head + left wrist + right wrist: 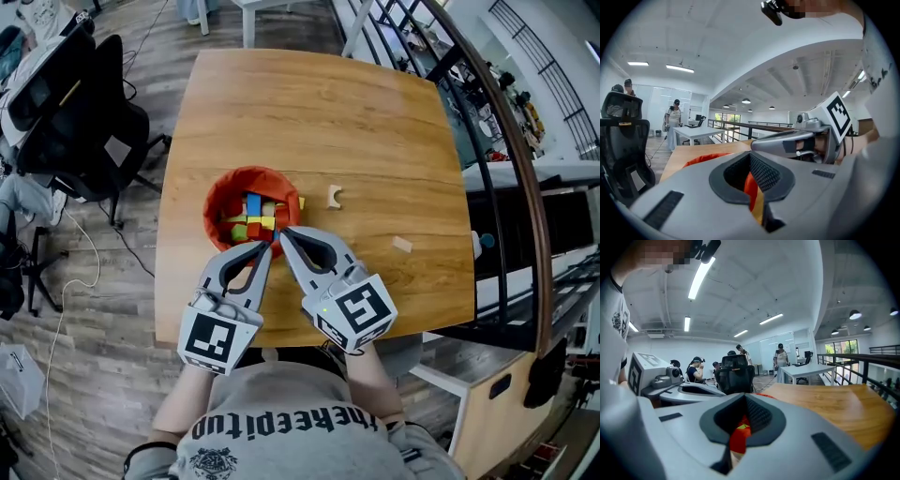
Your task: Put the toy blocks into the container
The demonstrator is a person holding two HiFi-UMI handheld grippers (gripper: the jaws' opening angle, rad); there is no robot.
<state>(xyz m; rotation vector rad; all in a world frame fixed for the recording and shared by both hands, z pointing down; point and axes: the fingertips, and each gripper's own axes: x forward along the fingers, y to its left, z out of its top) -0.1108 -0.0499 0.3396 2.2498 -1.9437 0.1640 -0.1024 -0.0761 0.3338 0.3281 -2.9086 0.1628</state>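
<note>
Head view: left claw (265, 247) and right claw (284, 232) pressed together, pinching nothing, tips at near rim of red container (221, 187) on surface (309, 103); toy blocks (255, 217) inside, arch block (335, 196) and tan block (401, 245) loose to its right.

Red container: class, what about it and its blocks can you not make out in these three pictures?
Head view: the red container has its near rim covered by the left tool and right tool; contact cannot be told.
Head view: the blocks inside are piled and too small to count.
Left gripper view: that tool's own body hides all but a sliver of the container.
</note>
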